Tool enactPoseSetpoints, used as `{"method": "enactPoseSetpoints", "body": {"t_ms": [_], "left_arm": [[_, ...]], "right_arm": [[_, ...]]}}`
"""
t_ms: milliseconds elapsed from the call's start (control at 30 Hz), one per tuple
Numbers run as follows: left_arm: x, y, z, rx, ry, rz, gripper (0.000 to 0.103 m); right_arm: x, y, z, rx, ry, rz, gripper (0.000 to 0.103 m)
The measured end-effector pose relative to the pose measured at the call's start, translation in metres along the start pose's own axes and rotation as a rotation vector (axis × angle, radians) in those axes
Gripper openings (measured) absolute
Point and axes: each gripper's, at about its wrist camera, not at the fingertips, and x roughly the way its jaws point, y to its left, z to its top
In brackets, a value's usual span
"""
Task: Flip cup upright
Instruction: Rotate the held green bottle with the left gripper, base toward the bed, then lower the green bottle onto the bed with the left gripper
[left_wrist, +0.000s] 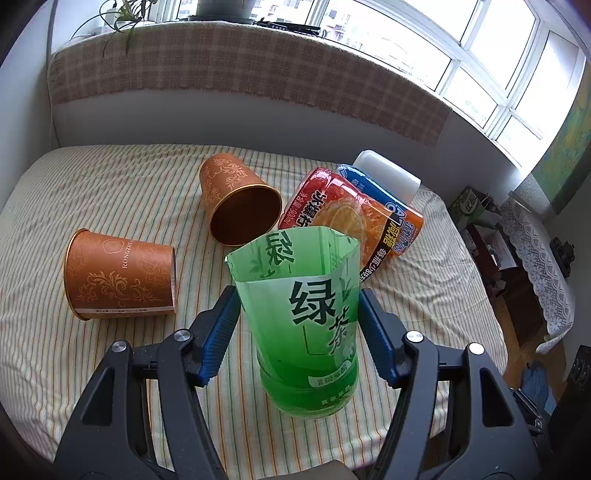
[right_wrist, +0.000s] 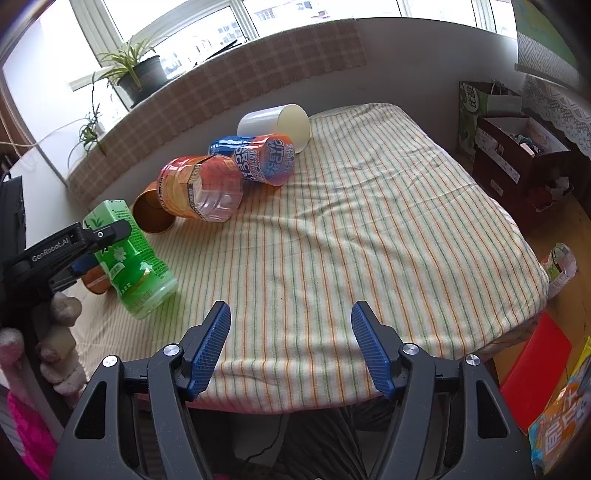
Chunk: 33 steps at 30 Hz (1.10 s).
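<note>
A green cut-bottle cup (left_wrist: 306, 332) with tea lettering stands tilted on the striped tablecloth (left_wrist: 110, 369), open end up and away, base down near me. My left gripper (left_wrist: 298, 295) is shut on its sides, one blue pad (left_wrist: 221, 325) against each flank. The right wrist view shows the same green cup (right_wrist: 136, 258) leaning at the table's left, held by the left gripper (right_wrist: 98, 247). My right gripper (right_wrist: 291, 308) hangs open over the table's near edge, with nothing between its fingers.
Other cups lie on their sides: two orange paper cups (left_wrist: 122, 275) (left_wrist: 240, 199), a red-orange bottle cup (left_wrist: 332, 210), a blue-orange cup (left_wrist: 388, 206) and a white cup (left_wrist: 388, 177). Plants (right_wrist: 136, 70) line the window ledge. Boxes (right_wrist: 517, 147) stand on the floor at right.
</note>
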Motion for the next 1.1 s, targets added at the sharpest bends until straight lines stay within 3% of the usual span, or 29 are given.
{"method": "enactPoseSetpoints", "body": {"t_ms": [433,1100], "left_arm": [[-0.003,-0.020,-0.013,0.120,-0.078,0.074,0.067],[-0.014,-0.022,-0.034,0.127,-0.022,0.001,0.066]], "right_arm": [[0.000,-0.002,0.000,0.012,0.003,-0.001,0.067],[-0.005,0.009,0.002,-0.014,-0.010,0.007,0.067]]}}
